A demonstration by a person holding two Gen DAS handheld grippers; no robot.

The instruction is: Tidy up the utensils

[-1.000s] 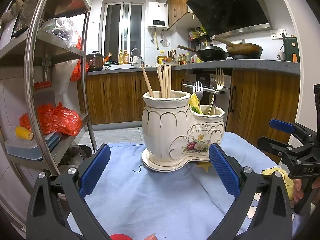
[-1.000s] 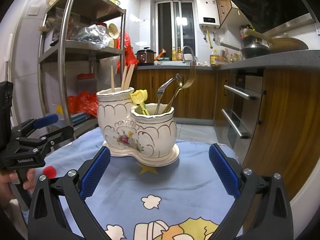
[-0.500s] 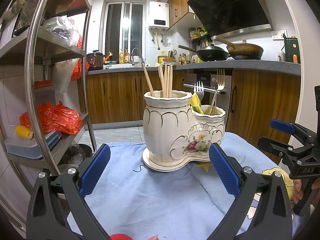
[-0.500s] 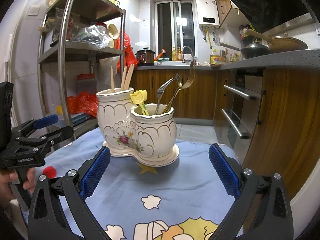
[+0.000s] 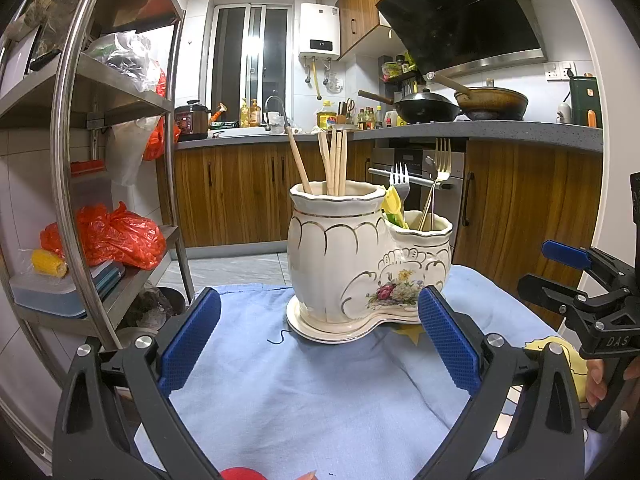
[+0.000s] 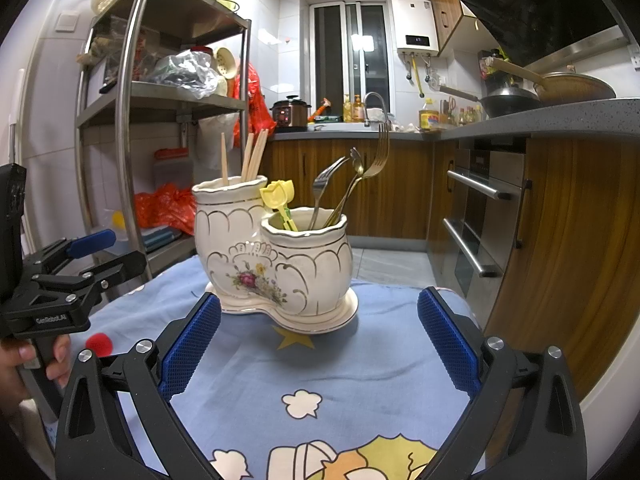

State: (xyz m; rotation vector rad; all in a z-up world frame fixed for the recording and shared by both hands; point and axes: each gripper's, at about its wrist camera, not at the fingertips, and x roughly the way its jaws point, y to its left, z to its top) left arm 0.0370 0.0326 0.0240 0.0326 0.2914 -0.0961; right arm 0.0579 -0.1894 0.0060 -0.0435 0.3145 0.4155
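Observation:
A cream ceramic two-pot utensil holder (image 5: 360, 264) stands on a blue cloth; it also shows in the right wrist view (image 6: 276, 260). Its taller pot holds several wooden chopsticks (image 5: 334, 162) (image 6: 252, 156). Its lower pot holds forks and a spoon (image 5: 436, 184) (image 6: 352, 184) and a yellow plastic utensil (image 6: 280, 202). My left gripper (image 5: 318, 336) is open and empty, just in front of the holder. My right gripper (image 6: 318, 340) is open and empty, also in front of the holder. Each gripper shows at the edge of the other's view (image 5: 576, 280) (image 6: 80, 264).
The blue patterned cloth (image 6: 320, 380) covers the table. A metal shelf rack (image 5: 80, 160) stands to the left with red bags (image 5: 116, 236). A small red ball (image 6: 98, 345) lies on the cloth. Wooden cabinets and an oven (image 6: 476, 220) stand on the right.
The left wrist view has drifted slightly, so the holder sits a touch further right. Both grippers stay open and nothing on the table has moved.

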